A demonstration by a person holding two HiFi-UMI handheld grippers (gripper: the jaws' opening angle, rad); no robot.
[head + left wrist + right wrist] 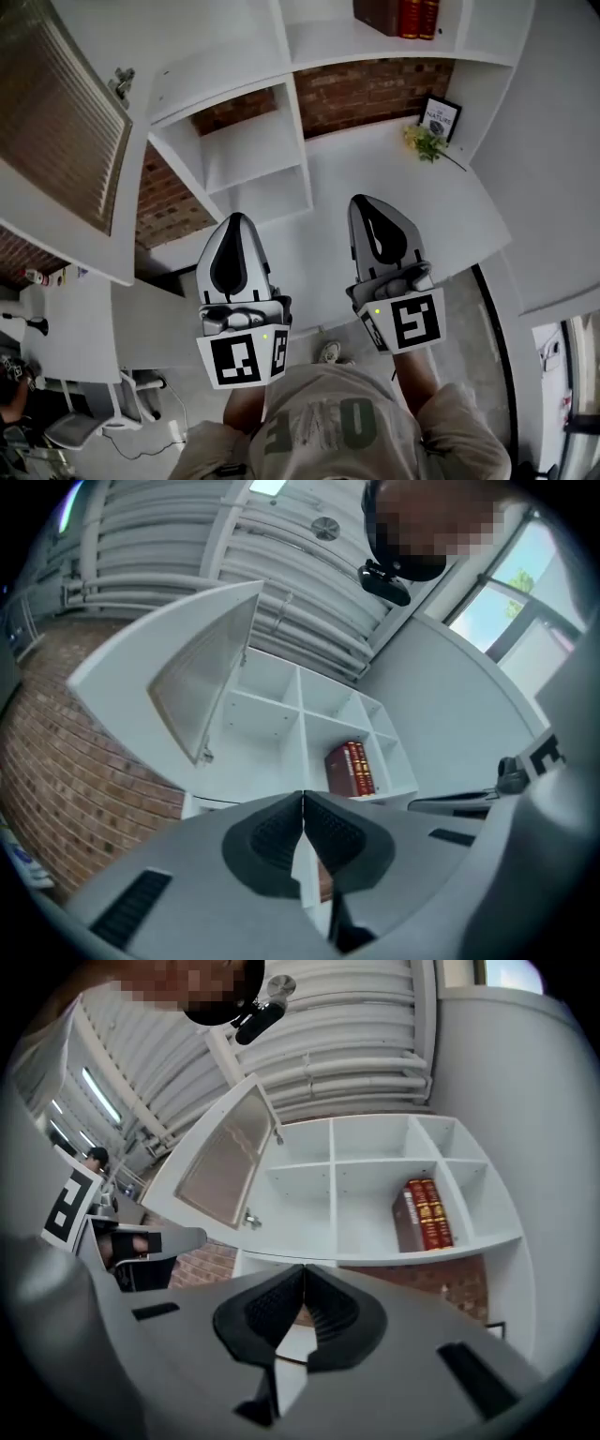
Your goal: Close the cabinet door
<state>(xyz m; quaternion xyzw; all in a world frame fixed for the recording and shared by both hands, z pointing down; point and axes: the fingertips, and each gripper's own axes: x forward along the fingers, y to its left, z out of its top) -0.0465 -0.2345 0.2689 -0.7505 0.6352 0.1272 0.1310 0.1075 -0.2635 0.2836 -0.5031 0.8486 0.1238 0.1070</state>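
Note:
A white wall cabinet [375, 1180] of open cubbies hangs above a white desk; its framed door [56, 141] with a pale panel stands swung wide open at the left. The same door [192, 682] fills the upper left of the left gripper view, and in the right gripper view the door [225, 1162] shows a small knob [249, 1220] on its edge. My left gripper [234, 225] and right gripper [367, 208] are held side by side over the desk, both shut with nothing between the pads. Neither touches the door.
Red books [427, 1213] stand in a lower right cubby. A brick wall [375, 89] shows behind the desk [394, 178], where a small framed picture [438, 117] and yellow flowers [424, 142] sit at the back right. An office chair [103, 412] stands on the floor at the left.

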